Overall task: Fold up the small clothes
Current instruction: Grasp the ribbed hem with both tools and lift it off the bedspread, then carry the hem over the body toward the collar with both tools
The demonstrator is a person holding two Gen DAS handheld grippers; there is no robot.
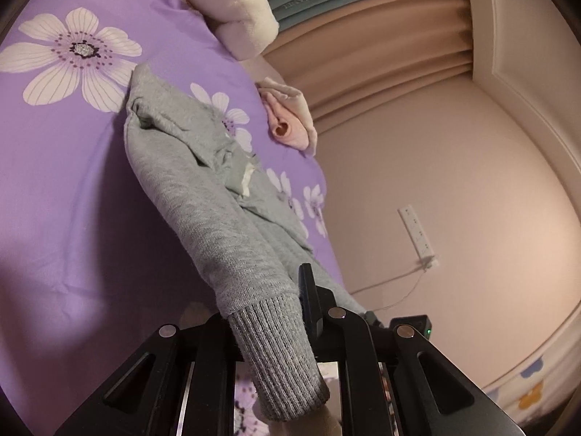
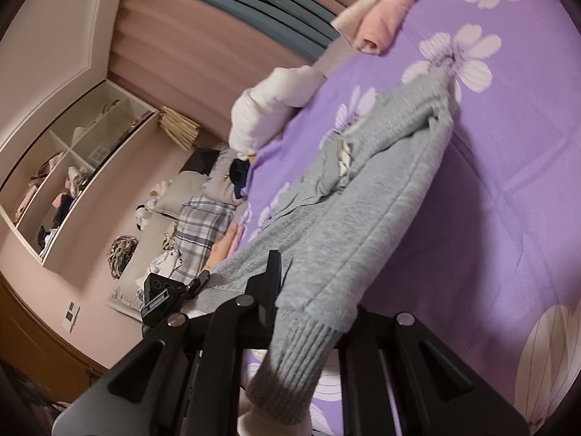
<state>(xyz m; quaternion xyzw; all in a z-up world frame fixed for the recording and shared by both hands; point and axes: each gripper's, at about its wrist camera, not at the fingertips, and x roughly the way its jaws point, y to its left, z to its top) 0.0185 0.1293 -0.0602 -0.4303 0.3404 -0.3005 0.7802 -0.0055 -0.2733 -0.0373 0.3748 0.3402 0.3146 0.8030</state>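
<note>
Grey knit sweater (image 1: 203, 196) hung stretched between both tools, its body trailing back onto the purple flowered bedspread (image 1: 72, 200). Left hand-held gripper (image 1: 290, 312) was clamped tight on one ribbed cuff (image 1: 283, 359), the cuff end drooping below the jaws. Right hand-held gripper (image 2: 290, 290) was likewise closed on the other ribbed cuff (image 2: 290, 367), with nothing else held. Collar and white label (image 2: 343, 156) faced up mid-garment. A rolled pink garment (image 1: 287, 123) lay near the bed's edge, beside a cream padded bundle (image 1: 236, 3). Open shelving (image 2: 69, 167) stood against the pink wall.
</note>
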